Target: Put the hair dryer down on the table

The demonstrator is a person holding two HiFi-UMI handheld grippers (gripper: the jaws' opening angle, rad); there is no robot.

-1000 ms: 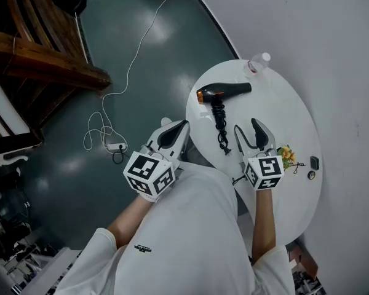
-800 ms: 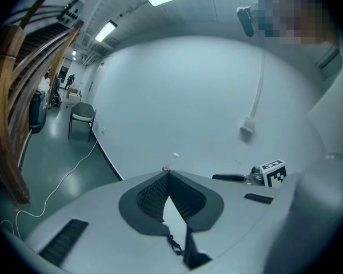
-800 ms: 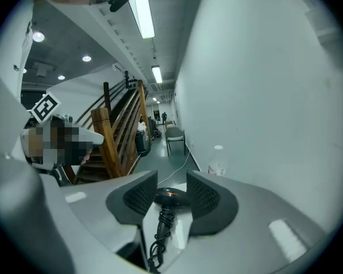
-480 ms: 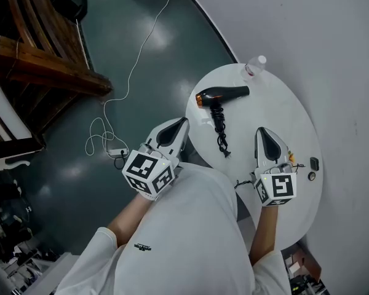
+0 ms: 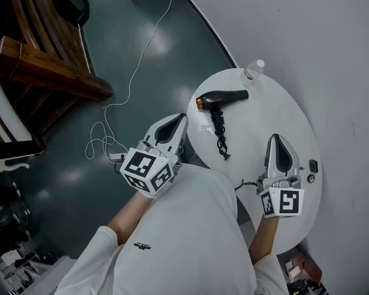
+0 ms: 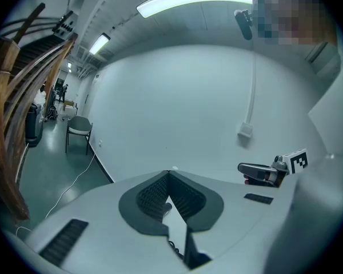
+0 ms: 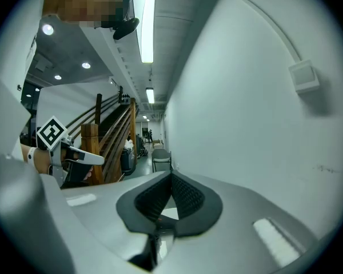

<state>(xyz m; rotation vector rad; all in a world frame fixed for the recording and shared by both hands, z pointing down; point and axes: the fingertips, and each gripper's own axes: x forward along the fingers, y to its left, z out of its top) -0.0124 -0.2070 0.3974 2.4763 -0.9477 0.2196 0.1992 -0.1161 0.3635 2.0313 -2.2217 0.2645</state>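
The hair dryer (image 5: 222,96) lies on the table (image 5: 277,121), apparently settled. Your right gripper (image 5: 277,141) has just clenched on nothing; left gripper (image 5: 177,120) clenched, empty. Keep both clear of the cord (image 5: 221,137).

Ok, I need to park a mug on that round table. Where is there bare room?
The widest bare patch is the wall-side part of the table, bordered by the hair dryer, the bottle and the right gripper. A narrower strip lies between the dryer's cord and that gripper. Crowded: the rim by the small black items.
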